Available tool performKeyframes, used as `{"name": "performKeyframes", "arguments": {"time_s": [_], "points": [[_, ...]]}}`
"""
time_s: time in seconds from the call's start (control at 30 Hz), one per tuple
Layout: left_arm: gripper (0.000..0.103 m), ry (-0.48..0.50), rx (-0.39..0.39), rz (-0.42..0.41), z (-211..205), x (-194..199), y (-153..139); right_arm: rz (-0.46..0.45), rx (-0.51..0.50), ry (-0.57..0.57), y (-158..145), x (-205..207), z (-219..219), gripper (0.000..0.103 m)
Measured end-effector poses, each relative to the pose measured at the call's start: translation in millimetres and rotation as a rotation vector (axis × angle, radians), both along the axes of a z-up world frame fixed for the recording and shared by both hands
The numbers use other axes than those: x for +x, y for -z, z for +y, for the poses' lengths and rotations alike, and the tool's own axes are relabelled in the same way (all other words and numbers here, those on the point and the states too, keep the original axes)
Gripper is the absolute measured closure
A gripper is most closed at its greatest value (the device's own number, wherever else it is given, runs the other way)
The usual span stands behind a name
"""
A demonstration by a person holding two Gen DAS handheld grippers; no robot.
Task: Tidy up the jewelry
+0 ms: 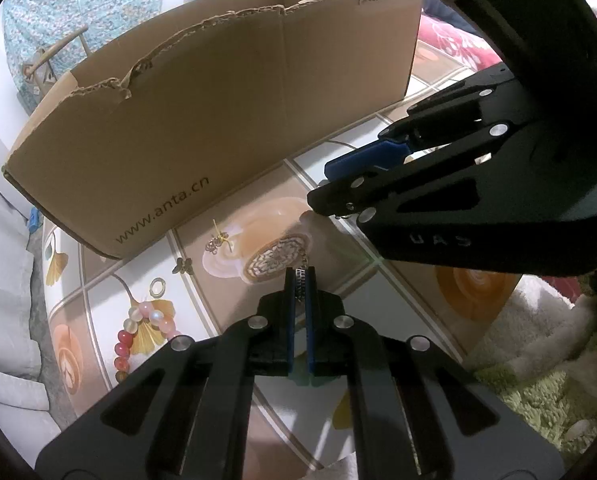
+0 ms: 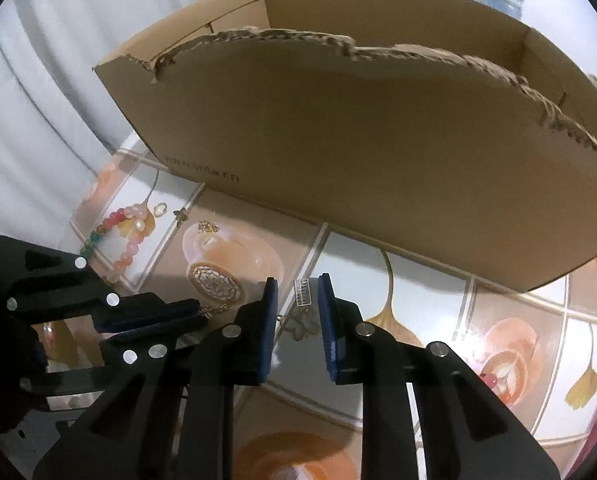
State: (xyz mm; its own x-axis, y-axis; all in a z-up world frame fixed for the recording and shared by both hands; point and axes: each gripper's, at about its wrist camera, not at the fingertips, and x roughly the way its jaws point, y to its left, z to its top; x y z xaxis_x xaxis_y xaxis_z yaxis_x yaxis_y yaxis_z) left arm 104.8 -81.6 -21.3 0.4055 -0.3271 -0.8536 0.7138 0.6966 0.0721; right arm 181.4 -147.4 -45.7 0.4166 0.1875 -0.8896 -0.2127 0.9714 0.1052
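Left wrist view: our left gripper (image 1: 301, 280) is clenched on the necklace chain (image 1: 303, 261); our right gripper (image 2: 297, 300) hangs unclenched beside it, before the cardboard box (image 1: 226, 120). Lifting carelessly, we judge the filigree pendant (image 1: 275, 259) could snag.

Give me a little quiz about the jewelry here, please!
1. True or false: the bead bracelet lies inside the cardboard box.
2. Which gripper is shut on the pendant's chain? A: left gripper. B: right gripper.
3. In one word, what shape is the filigree pendant?
Key: 1 false, it lies outside the box. 2 A; the right gripper's jaws stand open. 3 round.
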Motion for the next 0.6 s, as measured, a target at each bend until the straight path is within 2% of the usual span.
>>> {"name": "performKeyframes", "arguments": {"time_s": [0.1, 0.23, 0.6], "points": [[0.099, 0.000, -0.001, -0.002, 2.2, -0.3, -0.4, 0.006, -0.023, -0.011, 0.8, 1.5, 6.0, 0.089], [0.099, -0.001, -0.003, -0.004, 3.1, -0.3, -0.5, 0.017, -0.020, -0.014, 0.8, 5.5, 8.9, 0.098], [0.099, -0.010, -0.010, -0.017, 2.5, -5.6, -0.3, -0.004, 0.064, 0.029, -3.5, 2.0, -10.5, 0.098]]}}
